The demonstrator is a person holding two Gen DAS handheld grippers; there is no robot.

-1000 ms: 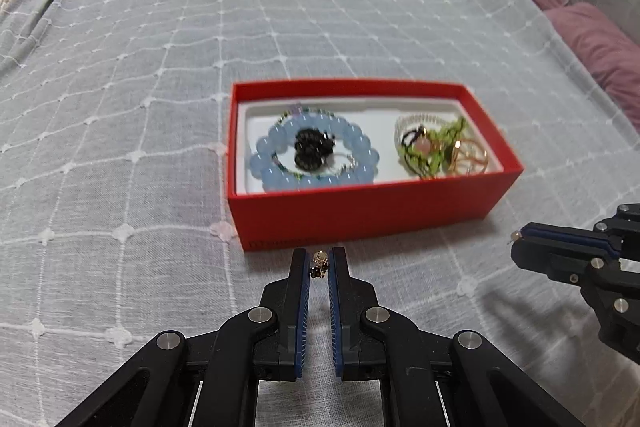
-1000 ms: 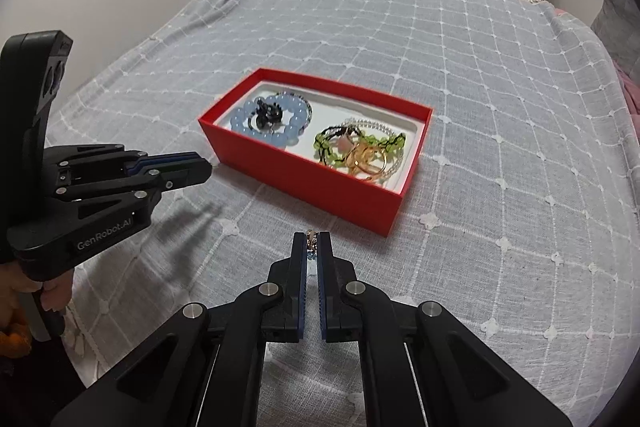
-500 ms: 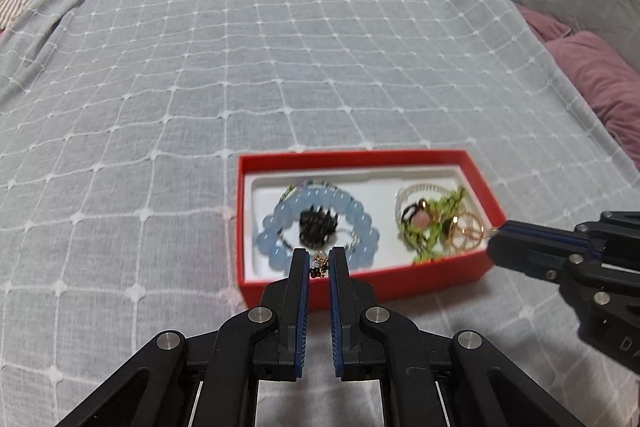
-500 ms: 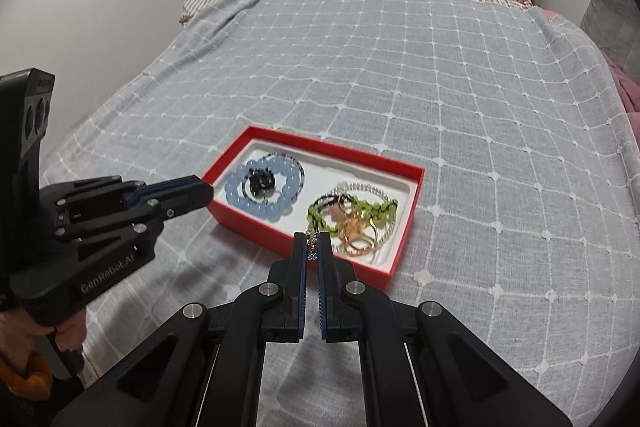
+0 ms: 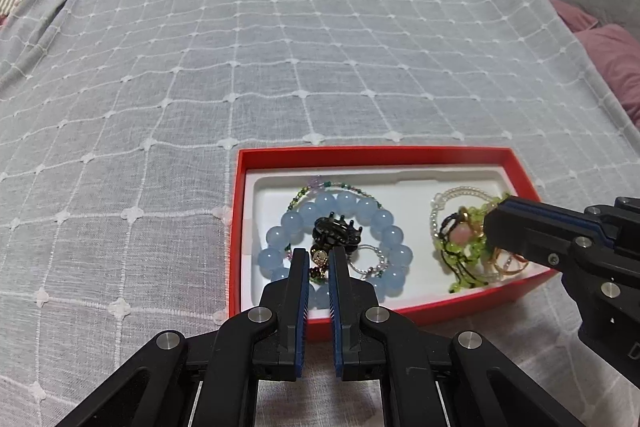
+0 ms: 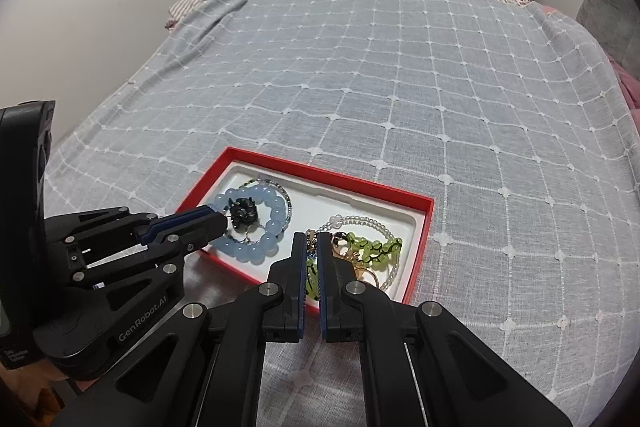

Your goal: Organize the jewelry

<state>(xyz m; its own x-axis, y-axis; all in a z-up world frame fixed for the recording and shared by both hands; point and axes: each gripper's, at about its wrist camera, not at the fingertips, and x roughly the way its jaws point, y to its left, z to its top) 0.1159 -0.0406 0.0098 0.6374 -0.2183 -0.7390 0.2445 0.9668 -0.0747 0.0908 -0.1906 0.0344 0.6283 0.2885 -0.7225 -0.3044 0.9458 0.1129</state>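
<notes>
Jewelry is being gathered into a red box (image 5: 372, 157) that lies on a bed covered by a grey checked bedspread (image 5: 280, 39). In its white tray, a bracelet of large blue beads (image 5: 344, 205) is seen on the left with a black hair claw (image 5: 338, 233) inside its ring, and a tangle of green beads (image 5: 466, 251), a clear beaded strand and gold rings is seen on the right.

A small gold earring (image 5: 320, 261) is pinched in the nearly closed left gripper (image 5: 319, 267), held over the blue bracelet. The right gripper (image 6: 313, 247) is closed on another small dangling piece (image 6: 311, 241), held over the green beads.

Both pieces are judged to be very light, small and hard, with smooth metal that could slip from the pads. A hold on the body rather than on a thin hook or chain is advised, since fine wire bends easily. Care is needed on release: a dangling piece may catch in the strands below and tangle.
</notes>
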